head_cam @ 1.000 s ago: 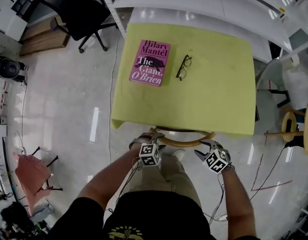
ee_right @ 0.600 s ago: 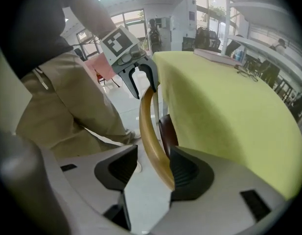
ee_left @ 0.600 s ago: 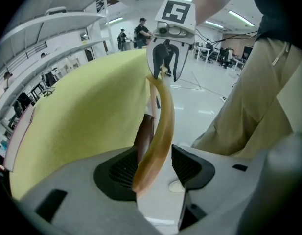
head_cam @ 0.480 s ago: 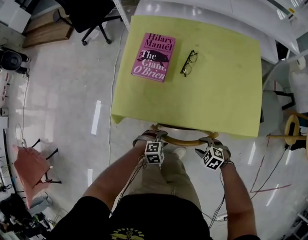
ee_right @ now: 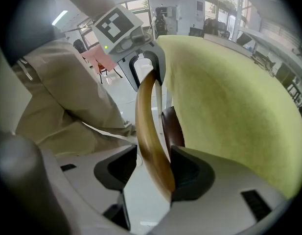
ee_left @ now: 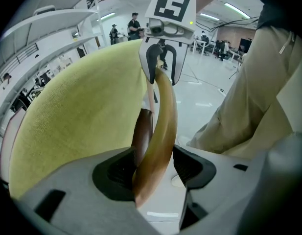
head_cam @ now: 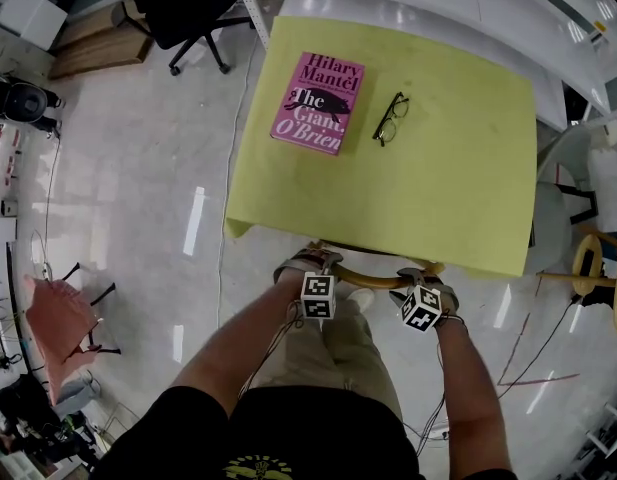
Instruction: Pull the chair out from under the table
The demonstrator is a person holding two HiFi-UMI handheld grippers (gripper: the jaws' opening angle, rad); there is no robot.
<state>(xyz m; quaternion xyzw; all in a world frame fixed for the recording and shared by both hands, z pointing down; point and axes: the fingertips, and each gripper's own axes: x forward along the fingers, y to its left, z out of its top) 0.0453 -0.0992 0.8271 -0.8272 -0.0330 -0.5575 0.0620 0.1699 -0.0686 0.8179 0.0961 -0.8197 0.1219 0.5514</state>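
Since the earlier frames, the left gripper (head_cam: 307,262) and the right gripper (head_cam: 416,274) have been brought lower against the chair (head_cam: 373,281), and the table (head_cam: 458,168) is now seen slightly further up the head view. The chair is noted tucked under the table's near edge, with only its curved wooden back rail (ee_left: 163,116) showing past that edge; a dark brown part of the chair is seen just under the table's yellow cover. The left gripper's jaws have just been opening: the rail is straddled, lying against the pad on the table's side while a gap is left at the other pad, so it is not clamped. The right gripper's jaws are likewise parted around the rail, which rests against the pad nearer the table, with clear space at the other pad. Both grippers are pointed steeply down, one at each end of the rail. On the table, toward its far left corner, a pink book (head_cam: 318,103) is recorded, with folded glasses (head_cam: 391,118) just to its right.
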